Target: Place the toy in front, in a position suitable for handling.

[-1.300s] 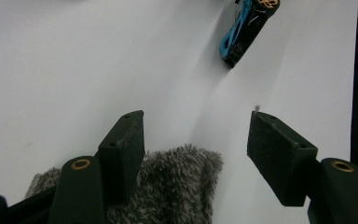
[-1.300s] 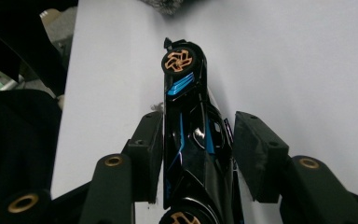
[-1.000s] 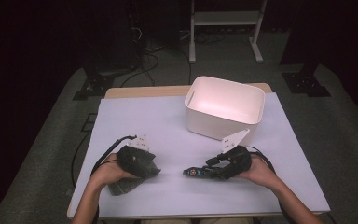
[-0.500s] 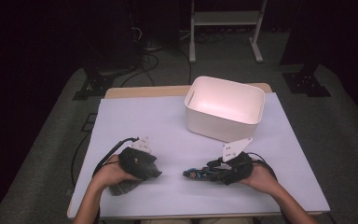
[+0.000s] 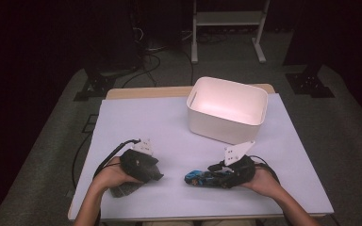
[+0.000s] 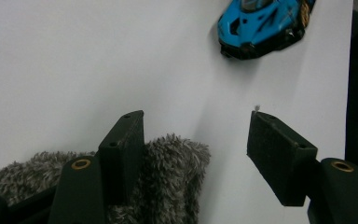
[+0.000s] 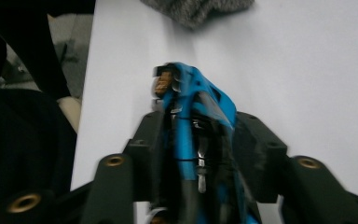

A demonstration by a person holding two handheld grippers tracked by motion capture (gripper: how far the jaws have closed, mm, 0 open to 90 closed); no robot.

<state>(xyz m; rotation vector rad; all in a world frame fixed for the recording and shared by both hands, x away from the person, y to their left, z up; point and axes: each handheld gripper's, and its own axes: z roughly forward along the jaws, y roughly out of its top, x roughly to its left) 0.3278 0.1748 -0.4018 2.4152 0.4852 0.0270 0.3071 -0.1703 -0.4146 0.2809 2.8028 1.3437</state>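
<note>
A blue toy car (image 5: pixel 197 178) lies low over the white table (image 5: pixel 169 122) near its front edge. My right gripper (image 5: pixel 213 177) is shut on the car from the right. In the right gripper view the blue car (image 7: pixel 200 107) is turned on its side, and both black pads of the right gripper (image 7: pixel 198 122) press its flanks. My left gripper (image 5: pixel 157 175) rests at the front left, its jaws pointing toward the car. A grey fuzzy cloth (image 5: pixel 122 189) lies under that hand. In the left gripper view the left gripper (image 6: pixel 196 119) stands open, the fuzzy cloth (image 6: pixel 172 172) beneath its left jaw, the car (image 6: pixel 261 23) farther off.
A white plastic bin (image 5: pixel 228 110) stands at the back right of the table, its inside bare as far as I can see. Cables trail from both grippers. Dark floor, a metal stand and cables lie beyond the table's far edge.
My right gripper, with the car in it, has shifted slightly toward the table's near edge. The left gripper and the fuzzy cloth have stayed put.
</note>
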